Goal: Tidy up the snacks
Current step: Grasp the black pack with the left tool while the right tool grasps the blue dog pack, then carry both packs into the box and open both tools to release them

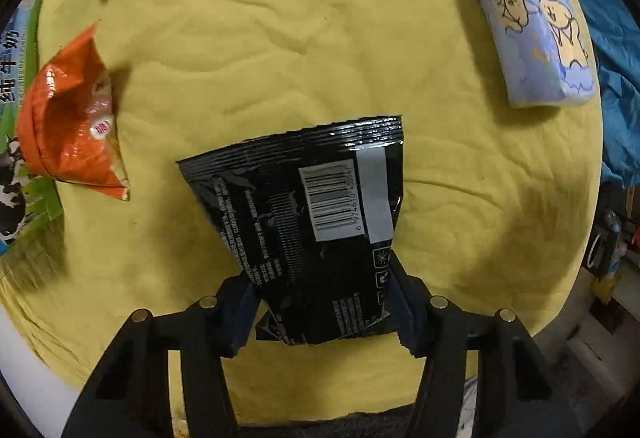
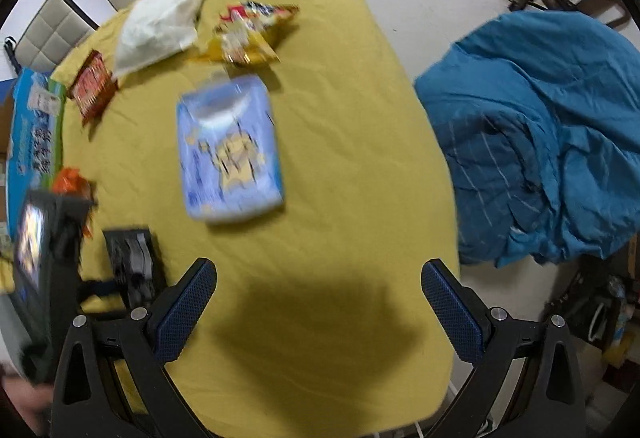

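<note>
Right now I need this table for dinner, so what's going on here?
A person is sorting snacks on the yellow tablecloth with two handheld tools. The left claw is shut on a black snack packet, barcode side up. The right claw is open with nothing between its fingers. An orange packet, a blue cartoon-printed pack and a yellow snack bag lie on the cloth.

Left view close above yellow tablecloth [image 1: 320, 38]; right view higher, sharing it.
</note>
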